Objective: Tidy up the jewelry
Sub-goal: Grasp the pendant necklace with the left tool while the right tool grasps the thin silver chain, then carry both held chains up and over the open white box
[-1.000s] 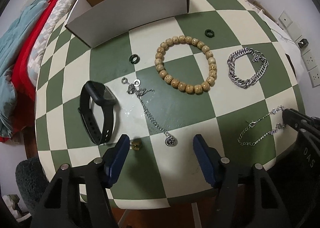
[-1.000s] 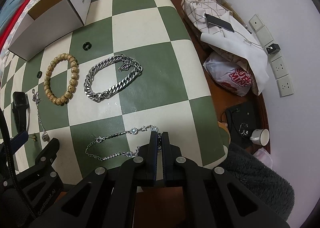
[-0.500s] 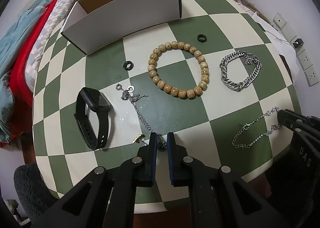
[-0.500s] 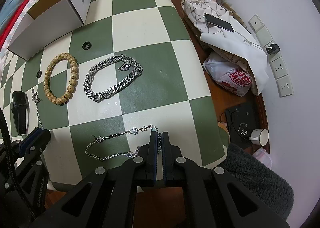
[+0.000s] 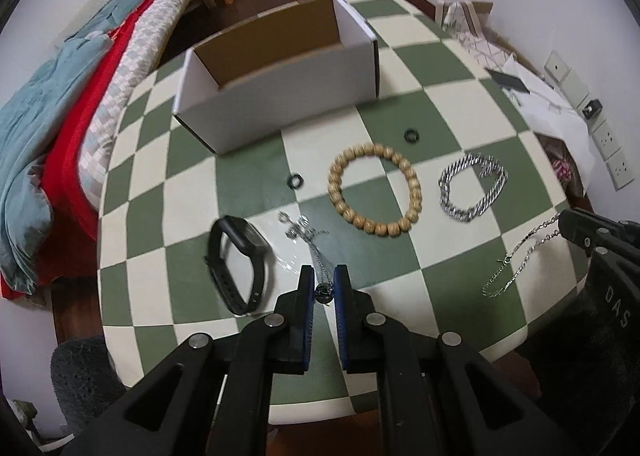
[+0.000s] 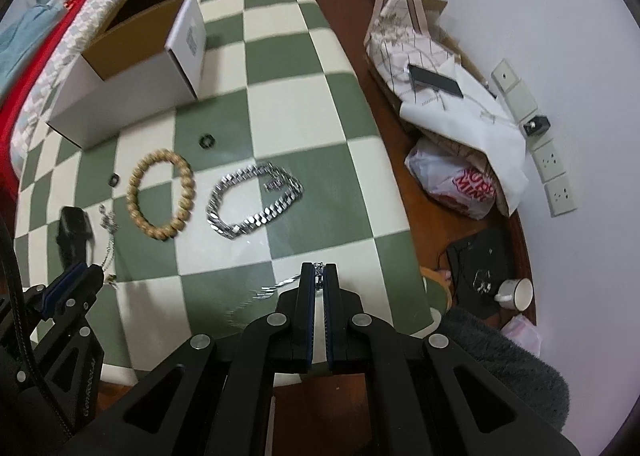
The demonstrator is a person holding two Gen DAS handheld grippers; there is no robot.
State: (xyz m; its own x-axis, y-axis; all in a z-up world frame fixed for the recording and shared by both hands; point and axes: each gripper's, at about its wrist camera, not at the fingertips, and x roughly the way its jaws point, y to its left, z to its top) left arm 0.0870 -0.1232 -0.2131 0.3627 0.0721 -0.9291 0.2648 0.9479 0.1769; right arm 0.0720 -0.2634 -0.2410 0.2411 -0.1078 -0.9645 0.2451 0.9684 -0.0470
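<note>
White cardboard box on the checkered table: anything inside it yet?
The white cardboard box shows only brown inner walls; its floor is hidden behind the near wall, so contents cannot be ruled out.

Both wrist cameras look steeply down (close) on one checkered table (image 5: 460, 268).

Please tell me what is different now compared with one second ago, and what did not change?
The left claw closed on the pendant necklace and lifts it. The right claw, shut on the thin chain bracelet throughout, raises it too. The bead bracelet, thick chain, watch and box stayed put.
</note>
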